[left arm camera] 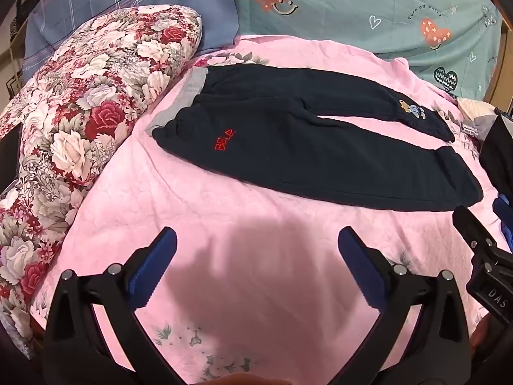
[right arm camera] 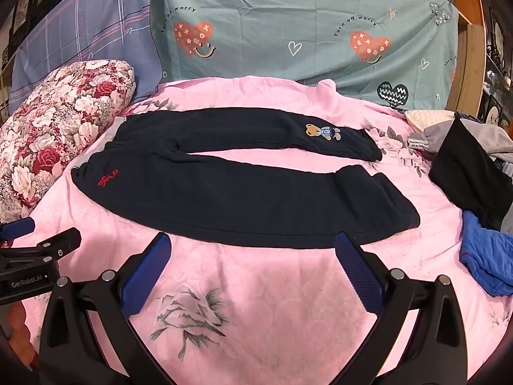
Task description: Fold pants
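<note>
Dark navy pants (left arm camera: 304,147) lie flat on the pink bedspread (left arm camera: 243,224), grey waistband at the left, both legs spread apart to the right. Red lettering sits near the waist and a bear patch on the far leg. They also show in the right wrist view (right arm camera: 240,202). My left gripper (left arm camera: 256,253) is open and empty, above bare bedspread in front of the pants. My right gripper (right arm camera: 251,256) is open and empty, just short of the near leg's front edge. Each gripper shows at the edge of the other's view.
A rolled floral quilt (left arm camera: 80,122) lies along the left side. Blue checked and teal heart-print pillows (right arm camera: 304,32) stand at the back. A pile of other clothes (right arm camera: 474,173), black, grey and blue, lies at the right edge of the bed.
</note>
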Motion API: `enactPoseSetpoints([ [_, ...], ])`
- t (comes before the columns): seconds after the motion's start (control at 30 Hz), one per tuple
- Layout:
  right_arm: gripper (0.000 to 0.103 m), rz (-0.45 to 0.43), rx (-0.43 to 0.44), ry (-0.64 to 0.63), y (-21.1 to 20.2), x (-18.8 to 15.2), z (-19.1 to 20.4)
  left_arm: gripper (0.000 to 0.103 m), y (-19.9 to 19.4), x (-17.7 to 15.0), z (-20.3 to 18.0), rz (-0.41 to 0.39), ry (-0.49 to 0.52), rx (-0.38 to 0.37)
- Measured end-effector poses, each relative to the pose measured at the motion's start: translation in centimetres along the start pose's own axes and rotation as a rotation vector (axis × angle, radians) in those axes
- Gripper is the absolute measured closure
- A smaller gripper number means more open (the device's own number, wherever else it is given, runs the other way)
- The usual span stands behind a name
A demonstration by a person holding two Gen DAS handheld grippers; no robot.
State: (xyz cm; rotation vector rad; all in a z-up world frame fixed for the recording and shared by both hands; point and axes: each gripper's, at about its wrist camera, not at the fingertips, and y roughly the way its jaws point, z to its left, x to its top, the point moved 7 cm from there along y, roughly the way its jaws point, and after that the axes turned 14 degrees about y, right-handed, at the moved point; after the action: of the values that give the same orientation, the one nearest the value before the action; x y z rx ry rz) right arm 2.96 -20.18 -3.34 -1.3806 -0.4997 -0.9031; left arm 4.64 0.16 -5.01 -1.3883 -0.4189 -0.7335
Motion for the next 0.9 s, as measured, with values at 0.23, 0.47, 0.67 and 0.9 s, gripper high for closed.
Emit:
enactPoseSetpoints([
  [0.23,0.001,-0.005,0.001,0.000,0.1,0.1,0.1,0.002,0.4,-0.2,-0.1,0.014,0.005,-0.014],
  [0.47,0.001,-0.007,0.001,0.004,-0.3,0.3,-0.4,0.002,0.6,0.2,-0.3,0.015,0.004,-0.034],
  [0.67,0.001,-0.016,0.000,0.003,0.1,0.7,-0.1,0.002,0.9,0.3,-0.9,0.039,0.021,-0.068],
  [0.9,0.001,-0.009,-0.001,0.006,0.4,0.6,-0.3,0.002,1.5,-0.1,-1.7,0.064,0.027,-0.094],
])
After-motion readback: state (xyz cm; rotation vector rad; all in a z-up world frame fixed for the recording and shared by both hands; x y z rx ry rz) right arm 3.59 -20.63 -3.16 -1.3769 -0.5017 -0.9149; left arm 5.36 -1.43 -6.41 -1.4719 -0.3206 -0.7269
